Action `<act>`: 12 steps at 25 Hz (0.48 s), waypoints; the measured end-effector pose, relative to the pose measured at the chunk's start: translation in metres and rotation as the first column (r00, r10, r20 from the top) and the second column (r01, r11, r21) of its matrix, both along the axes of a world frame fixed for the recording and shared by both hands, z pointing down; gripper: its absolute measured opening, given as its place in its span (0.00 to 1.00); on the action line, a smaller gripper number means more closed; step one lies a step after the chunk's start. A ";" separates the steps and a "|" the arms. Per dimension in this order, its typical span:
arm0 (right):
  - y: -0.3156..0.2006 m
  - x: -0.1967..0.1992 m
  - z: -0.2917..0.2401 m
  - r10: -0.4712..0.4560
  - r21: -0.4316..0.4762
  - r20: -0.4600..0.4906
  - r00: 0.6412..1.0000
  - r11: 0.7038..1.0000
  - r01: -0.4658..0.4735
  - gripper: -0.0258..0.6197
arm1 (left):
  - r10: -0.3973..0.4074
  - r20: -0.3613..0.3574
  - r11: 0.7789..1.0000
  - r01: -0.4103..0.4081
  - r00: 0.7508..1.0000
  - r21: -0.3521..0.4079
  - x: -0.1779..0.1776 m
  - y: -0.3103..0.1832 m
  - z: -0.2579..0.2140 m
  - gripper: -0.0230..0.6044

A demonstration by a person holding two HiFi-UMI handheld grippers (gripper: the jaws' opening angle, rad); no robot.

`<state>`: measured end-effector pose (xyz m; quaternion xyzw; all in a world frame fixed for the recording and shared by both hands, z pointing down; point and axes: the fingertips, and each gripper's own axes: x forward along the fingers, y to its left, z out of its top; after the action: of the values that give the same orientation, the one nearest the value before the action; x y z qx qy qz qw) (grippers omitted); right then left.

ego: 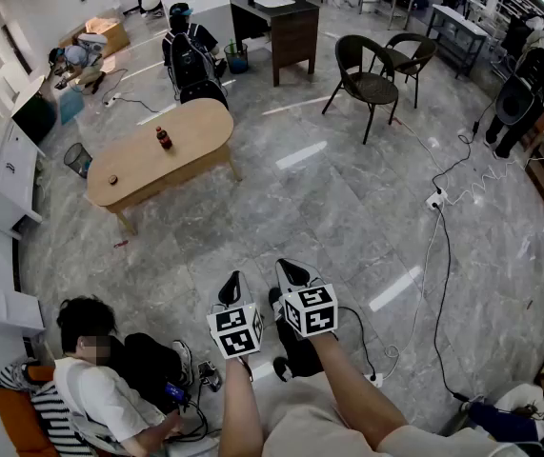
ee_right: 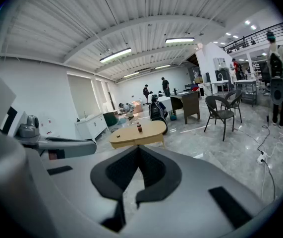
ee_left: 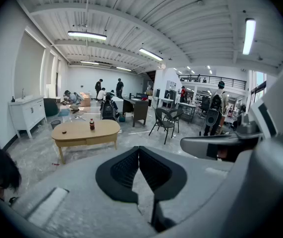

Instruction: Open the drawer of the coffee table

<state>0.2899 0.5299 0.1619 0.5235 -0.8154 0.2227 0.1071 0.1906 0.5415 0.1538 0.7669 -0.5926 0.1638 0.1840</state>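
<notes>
Both tongs pinched fully shut, nothing in them: left gripper (ego: 234,280), right gripper (ego: 288,268), bottom centre. Coffee table (ego: 162,150) way off, upper left, drawer (ee_left: 86,141) not opened yet. We reckon hard yank on drawer tips bottle (ego: 163,138) on top.

The coffee table (ego: 162,155) sits left of middle, a good way off. There's a bottle (ego: 164,138) on top around its centre and a small thing (ego: 112,178) near its left end. A bin (ego: 77,159) is just left of it, with a cabinet (ego: 0,174) further left. A desk (ego: 295,36) is behind the table, and two chairs (ego: 367,84) are far right. A person (ego: 90,379) sits near left.
</notes>
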 end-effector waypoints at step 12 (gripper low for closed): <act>-0.167 -0.038 0.011 -0.014 0.000 -0.131 0.991 1.000 0.014 0.06 | 0.002 0.061 0.998 0.001 0.998 -0.058 -0.035 -0.153 0.009 0.05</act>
<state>0.2522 0.3629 0.1733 0.5313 -0.8105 0.1865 0.1617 0.1554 0.3880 0.1626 0.7559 -0.5928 0.2045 0.1879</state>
